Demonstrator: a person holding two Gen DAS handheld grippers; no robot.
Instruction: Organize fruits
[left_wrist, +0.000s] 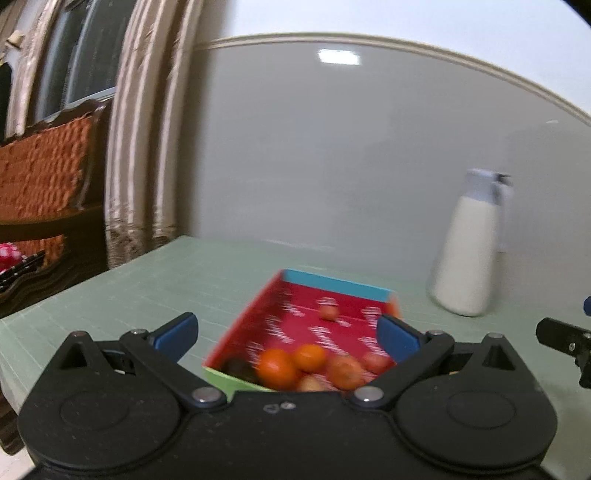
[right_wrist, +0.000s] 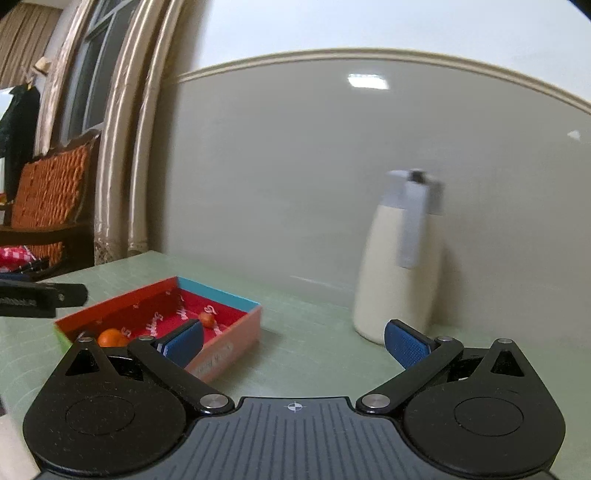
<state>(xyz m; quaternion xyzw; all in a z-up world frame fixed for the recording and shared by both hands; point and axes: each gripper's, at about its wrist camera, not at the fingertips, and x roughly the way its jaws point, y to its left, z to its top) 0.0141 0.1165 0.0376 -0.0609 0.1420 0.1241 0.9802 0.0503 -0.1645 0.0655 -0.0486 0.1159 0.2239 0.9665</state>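
The left gripper (left_wrist: 288, 330) has its jaws spread wide with nothing pinched; the red box (left_wrist: 314, 325) sits right past it at 12 o'clock on the green table (left_wrist: 147, 288), oranges (left_wrist: 291, 363) bunched at its near end and one small fruit (left_wrist: 328, 311) alone further back. The right gripper (right_wrist: 293, 341) is spread wide and empty too; from there the box lies at 10 o'clock and the white jug (right_wrist: 395, 273) stands at 1 o'clock by the wall.
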